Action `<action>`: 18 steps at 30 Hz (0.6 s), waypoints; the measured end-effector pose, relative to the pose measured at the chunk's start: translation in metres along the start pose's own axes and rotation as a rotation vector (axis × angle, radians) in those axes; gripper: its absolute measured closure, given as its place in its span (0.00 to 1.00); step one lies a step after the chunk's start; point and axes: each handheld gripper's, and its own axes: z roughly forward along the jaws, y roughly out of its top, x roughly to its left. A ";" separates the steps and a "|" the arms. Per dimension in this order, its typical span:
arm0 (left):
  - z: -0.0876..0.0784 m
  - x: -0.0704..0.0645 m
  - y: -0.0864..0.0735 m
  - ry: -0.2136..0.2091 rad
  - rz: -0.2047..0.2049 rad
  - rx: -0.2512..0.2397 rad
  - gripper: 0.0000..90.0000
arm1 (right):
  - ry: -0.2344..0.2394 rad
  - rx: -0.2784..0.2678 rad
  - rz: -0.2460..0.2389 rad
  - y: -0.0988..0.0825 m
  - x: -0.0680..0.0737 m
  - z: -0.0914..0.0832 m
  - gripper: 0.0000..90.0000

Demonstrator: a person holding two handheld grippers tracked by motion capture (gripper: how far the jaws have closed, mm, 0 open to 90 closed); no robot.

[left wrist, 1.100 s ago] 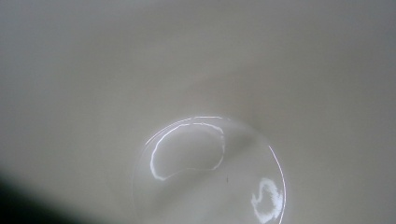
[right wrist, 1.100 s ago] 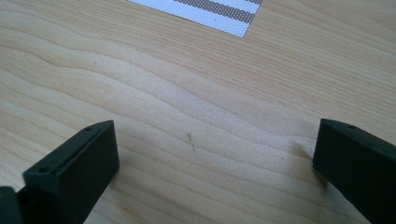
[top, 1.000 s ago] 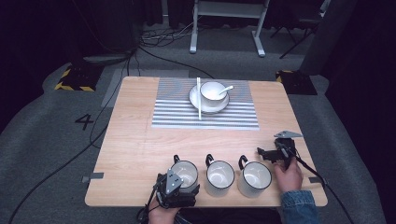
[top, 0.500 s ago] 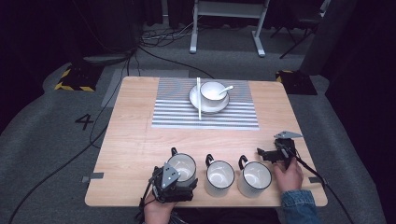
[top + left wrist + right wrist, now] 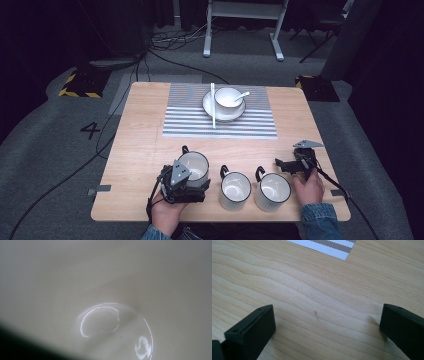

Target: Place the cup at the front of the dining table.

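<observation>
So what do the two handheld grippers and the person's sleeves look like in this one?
Both are black, blocky tools. The left gripper carries a grey three-cornered plate on top, as does the right gripper; a black cable trails from each. In the right gripper view its two jaws are matte black rectangular blocks with small holes in their top faces. The sleeve cuffs look like blue denim.

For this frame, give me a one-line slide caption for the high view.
Left tool at the leftmost white enamel mug; right tool open beside three mugs on the wooden table.

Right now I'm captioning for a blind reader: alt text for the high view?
Left gripper grips the rim of the left mug of three white mugs along the wooden table's near edge; right gripper rests open beside them.
</observation>
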 end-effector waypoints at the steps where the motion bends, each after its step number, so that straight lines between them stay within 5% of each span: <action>1: 0.000 0.001 0.003 -0.004 0.002 -0.002 0.04 | 0.000 -0.001 0.000 0.000 0.000 0.000 0.00; 10: 0.000 0.015 0.023 -0.010 -0.015 -0.017 0.04 | 0.001 0.002 0.000 0.000 0.000 0.000 0.00; 18: -0.001 0.039 0.050 0.035 -0.034 -0.052 0.04 | 0.001 0.001 0.001 0.000 0.000 0.000 0.00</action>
